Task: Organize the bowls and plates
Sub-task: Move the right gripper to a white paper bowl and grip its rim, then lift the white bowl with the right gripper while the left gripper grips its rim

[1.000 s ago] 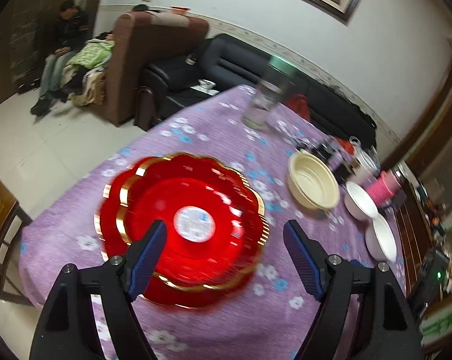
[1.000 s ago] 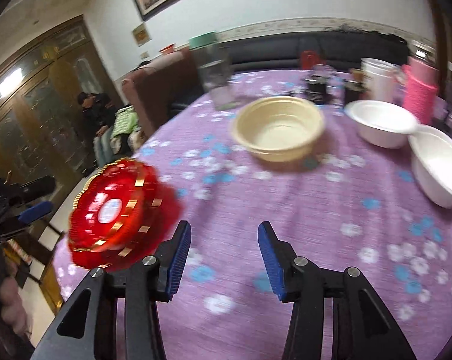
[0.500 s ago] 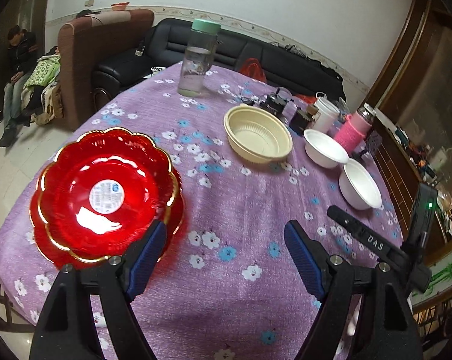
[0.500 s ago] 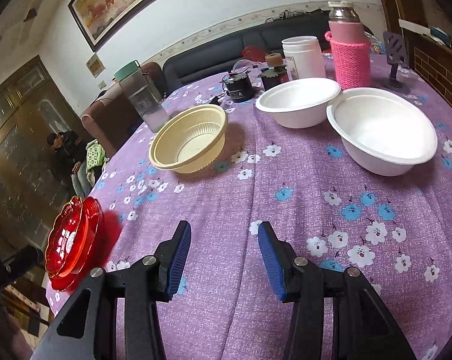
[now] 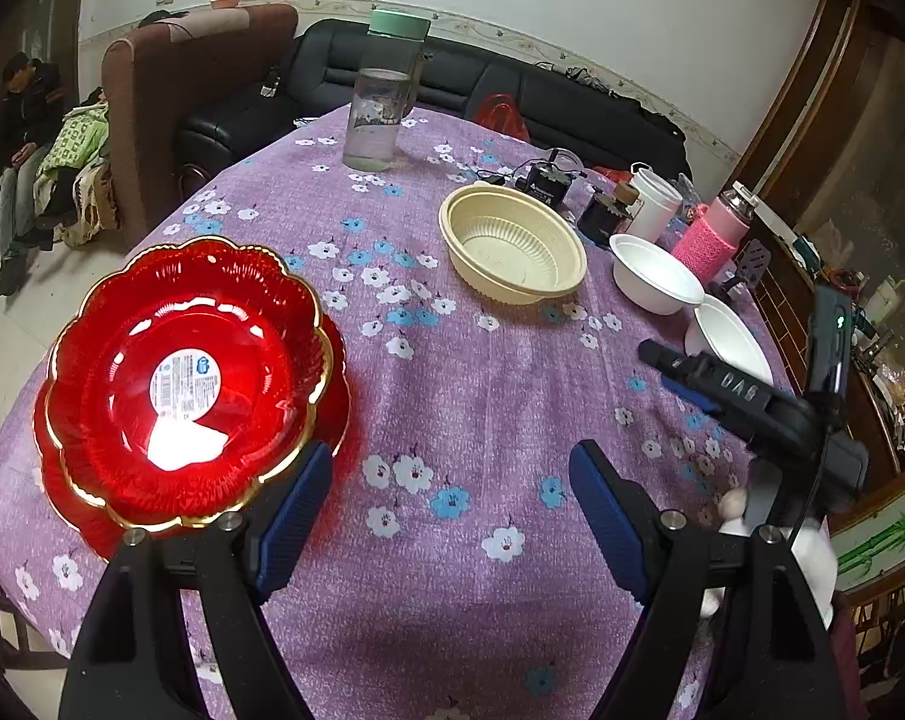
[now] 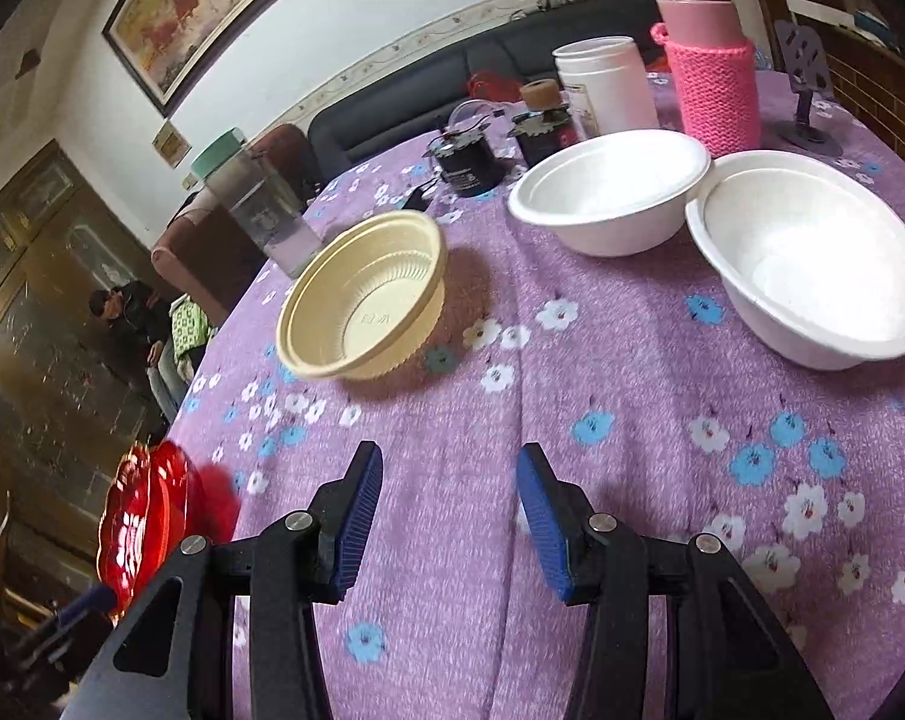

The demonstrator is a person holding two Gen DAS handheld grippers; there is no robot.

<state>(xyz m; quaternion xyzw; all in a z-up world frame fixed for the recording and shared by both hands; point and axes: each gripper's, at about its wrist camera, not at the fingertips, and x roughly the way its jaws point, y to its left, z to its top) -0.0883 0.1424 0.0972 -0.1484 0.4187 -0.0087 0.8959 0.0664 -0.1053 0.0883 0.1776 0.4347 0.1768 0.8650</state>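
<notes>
- Showing a round tabletop under a purple flowered cloth, seen from two hand-held grippers, both pointing down and across it.
- Left gripper: jaws spread wide, nothing between them, only bare cloth below.
- Right gripper: jaws roughly half open, also empty, over bare cloth.
- Stacked red plates with gold scalloped rims, lying flat just left of the left jaws, the near rim right beside the left blue pad; whether touching, cannot tell.
- Cream bowl upright, ahead and slightly left of the right jaws, with a clear stretch of cloth between.
- Two white bowls and ahead and to the right of the right jaws, rims touching or nearly so.
- Bowls round, so no long axis; any rim edge likely to serve for a pinch.
- Judged nearer: right gripper to all three bowls, left gripper to the plates.
- Bottle, pink flask and white jar standing beyond the bowls, away from either likely reach.
</notes>
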